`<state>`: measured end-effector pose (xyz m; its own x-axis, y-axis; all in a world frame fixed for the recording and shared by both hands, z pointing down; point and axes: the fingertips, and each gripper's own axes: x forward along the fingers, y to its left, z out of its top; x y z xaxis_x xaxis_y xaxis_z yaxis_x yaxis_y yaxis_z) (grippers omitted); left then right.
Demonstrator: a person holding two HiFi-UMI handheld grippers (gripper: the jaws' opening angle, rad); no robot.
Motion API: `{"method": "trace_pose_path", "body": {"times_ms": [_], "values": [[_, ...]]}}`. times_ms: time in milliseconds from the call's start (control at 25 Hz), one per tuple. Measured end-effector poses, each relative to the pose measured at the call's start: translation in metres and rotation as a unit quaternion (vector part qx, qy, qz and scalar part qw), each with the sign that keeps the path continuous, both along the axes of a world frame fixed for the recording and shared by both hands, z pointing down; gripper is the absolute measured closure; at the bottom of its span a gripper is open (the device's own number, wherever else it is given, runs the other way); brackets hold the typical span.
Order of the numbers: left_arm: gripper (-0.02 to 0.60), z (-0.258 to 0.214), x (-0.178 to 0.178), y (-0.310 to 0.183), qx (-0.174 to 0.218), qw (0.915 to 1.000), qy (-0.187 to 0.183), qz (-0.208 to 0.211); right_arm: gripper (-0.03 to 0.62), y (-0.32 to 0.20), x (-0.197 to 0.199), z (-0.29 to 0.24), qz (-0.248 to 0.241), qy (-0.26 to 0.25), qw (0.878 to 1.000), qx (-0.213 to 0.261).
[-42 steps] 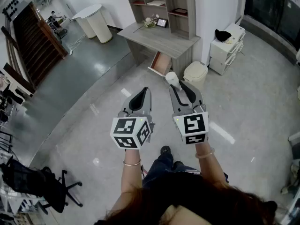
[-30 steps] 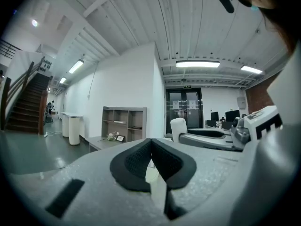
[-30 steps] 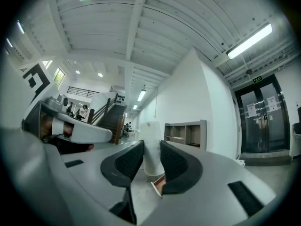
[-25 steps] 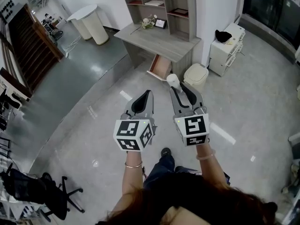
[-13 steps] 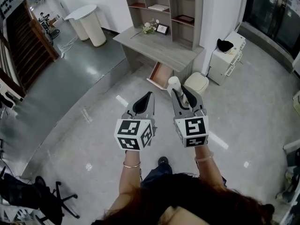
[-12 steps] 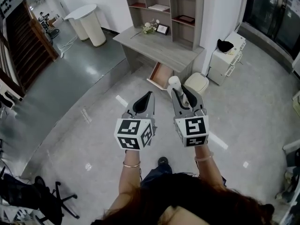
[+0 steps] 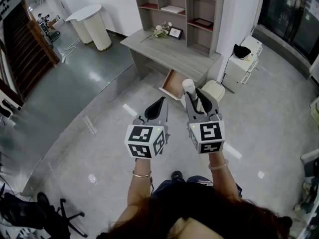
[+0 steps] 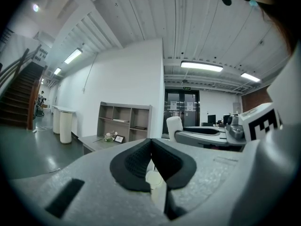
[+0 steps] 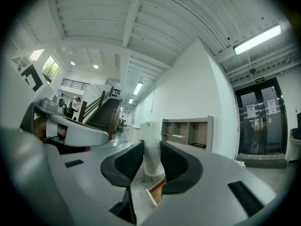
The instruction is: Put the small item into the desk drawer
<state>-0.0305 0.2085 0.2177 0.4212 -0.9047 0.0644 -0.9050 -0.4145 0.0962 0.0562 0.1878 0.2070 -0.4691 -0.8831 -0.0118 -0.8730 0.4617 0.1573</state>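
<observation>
Right tongs (image 9: 151, 149) clamp the small white item (image 7: 188, 86); left tongs (image 8: 151, 141) are closed together, holding nothing

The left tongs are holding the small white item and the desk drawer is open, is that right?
Not quite: the right tongs hold the small white item, as the right gripper view shows. The desk drawer is open.

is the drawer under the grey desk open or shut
Open: the wooden drawer juts out from under the grey desk, its brown inside showing.
</observation>
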Motion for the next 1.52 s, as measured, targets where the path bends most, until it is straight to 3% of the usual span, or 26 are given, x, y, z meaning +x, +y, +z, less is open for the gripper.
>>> {"method": "trace_pose_path", "body": {"times_ms": [280, 720, 1520], "values": [[0.566, 0.005, -0.018, -0.020, -0.004, 0.9999, 0.008, 0.007, 0.487, -0.019, -0.019, 0.011, 0.014, 0.027, 1.000, 0.005], [0.566, 0.019, -0.026, -0.060, -0.016, 0.9998, 0.007, 0.012, 0.487, -0.059, -0.032, 0.023, 0.010, 0.022, 1.000, -0.009], [0.566, 0.029, -0.024, -0.207, -0.027, 0.9996, -0.011, 0.006, 0.485, -0.191, -0.044, 0.043, -0.025, 0.039, 0.999, -0.024]]}}
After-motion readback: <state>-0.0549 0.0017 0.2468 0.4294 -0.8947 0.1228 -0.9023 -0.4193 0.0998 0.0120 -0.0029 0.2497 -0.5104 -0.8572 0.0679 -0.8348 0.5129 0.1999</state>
